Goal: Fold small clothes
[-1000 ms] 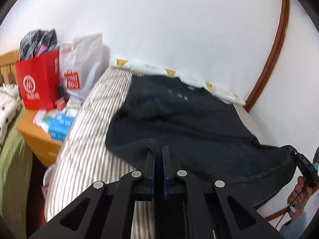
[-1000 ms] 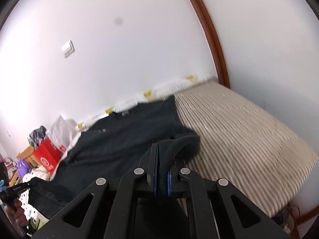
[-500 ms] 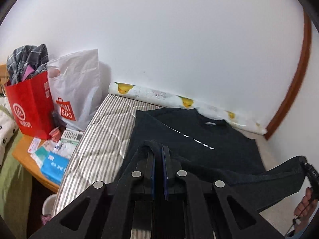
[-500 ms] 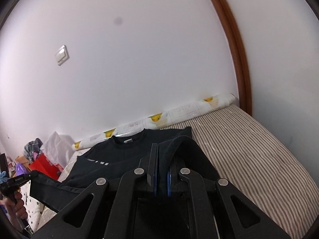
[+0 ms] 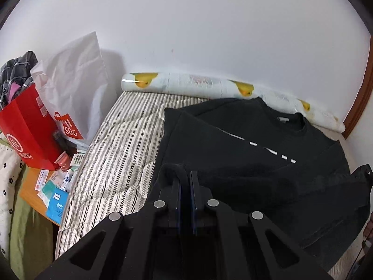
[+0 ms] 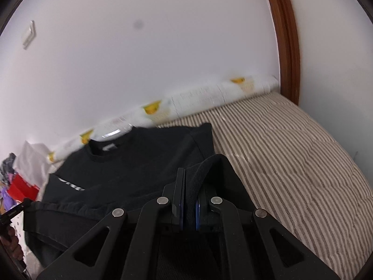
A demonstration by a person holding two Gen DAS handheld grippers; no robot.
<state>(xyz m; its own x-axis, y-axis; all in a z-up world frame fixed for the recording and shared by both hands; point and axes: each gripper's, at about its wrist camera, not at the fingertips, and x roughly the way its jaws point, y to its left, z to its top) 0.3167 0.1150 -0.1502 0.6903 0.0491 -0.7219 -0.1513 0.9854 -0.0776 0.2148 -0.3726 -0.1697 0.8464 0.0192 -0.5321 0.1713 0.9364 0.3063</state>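
Both tools [image 5: 185,177] [image 6: 190,182] pinch the black shirt's [image 5: 244,140] hem.

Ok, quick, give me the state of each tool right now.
Left tool: closed, pinching an edge of the black shirt.
Right tool: closed, pinching another edge of the same shirt.

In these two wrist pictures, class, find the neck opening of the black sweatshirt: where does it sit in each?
Left wrist view: the neck opening sits upper right, just below the duck-print roll.
Right wrist view: the neck opening sits left of centre, again just below the duck-print roll.
Shared landmark: the duck-print roll along the wall.
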